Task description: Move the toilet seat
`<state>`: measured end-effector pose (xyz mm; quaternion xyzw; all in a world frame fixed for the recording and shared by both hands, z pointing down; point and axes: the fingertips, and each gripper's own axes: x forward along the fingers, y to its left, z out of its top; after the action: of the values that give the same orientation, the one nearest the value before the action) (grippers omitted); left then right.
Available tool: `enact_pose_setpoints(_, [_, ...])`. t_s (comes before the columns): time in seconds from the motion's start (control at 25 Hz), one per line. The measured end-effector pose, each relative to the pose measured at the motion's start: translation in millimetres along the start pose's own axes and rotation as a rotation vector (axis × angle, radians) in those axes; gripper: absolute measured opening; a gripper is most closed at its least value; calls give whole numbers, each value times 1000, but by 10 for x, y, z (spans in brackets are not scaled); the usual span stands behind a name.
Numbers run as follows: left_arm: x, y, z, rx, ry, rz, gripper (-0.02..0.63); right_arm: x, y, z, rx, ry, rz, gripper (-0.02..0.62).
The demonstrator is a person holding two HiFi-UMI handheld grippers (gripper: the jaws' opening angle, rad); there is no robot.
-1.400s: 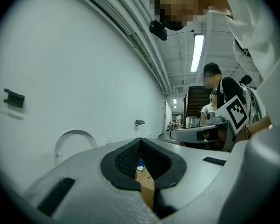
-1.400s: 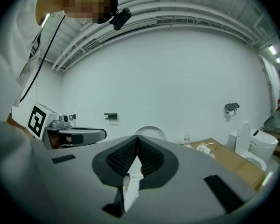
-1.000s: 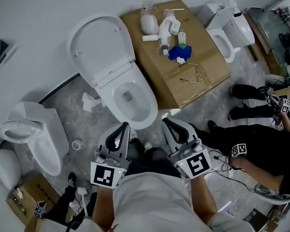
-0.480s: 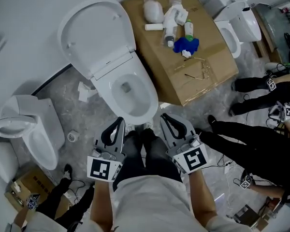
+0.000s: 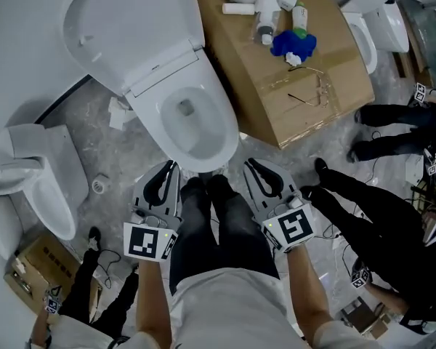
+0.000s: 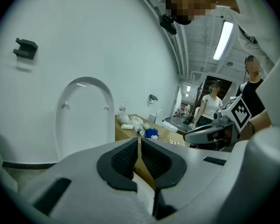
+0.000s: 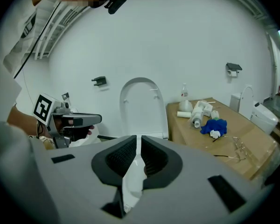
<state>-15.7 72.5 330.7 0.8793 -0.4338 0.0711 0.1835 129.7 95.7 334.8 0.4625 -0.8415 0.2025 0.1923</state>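
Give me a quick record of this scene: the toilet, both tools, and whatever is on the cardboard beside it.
Toilet: white, bowl open
Lid: raised upright behind the bowl
Left tool: shut, empty, just in front of the bowl
Right tool: shut, empty, just in front of the bowl
Cardboard box: beside the toilet, on the right in the head view
On the box: white bottles, blue cloth

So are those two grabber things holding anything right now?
Nothing. The left gripper and the right gripper are both shut and empty, in front of the white ceramic toilet.
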Motion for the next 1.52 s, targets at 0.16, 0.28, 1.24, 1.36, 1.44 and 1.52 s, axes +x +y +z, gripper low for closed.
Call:
enact_pose_setpoints(0.16, [81, 5, -307, -5, 41, -3, 14, 114, -68, -221, 29, 19, -8, 17])
enact_pose_setpoints(0.28, [121, 17, -527, -5, 68, -6, 14, 211, -82, -395, 39, 34, -8, 17])
enact_pose_setpoints(1.24, [226, 197, -2233, -118, 217, 8, 100, 783, -333, -2016, 146, 175, -70, 74])
enact_pose_setpoints(1.36, [257, 244, -2391, -130, 232, 19, 112, 849, -359, -2153, 153, 187, -72, 86])
enact_pose_setpoints(1.44, [291, 265, -2503, -135, 243, 23, 122, 899, -397, -2255, 161, 196, -76, 95])
enact_pose_setpoints(1.52, [307, 271, -2617, -143, 255, 25, 133, 937, -428, -2374, 171, 211, -78, 103])
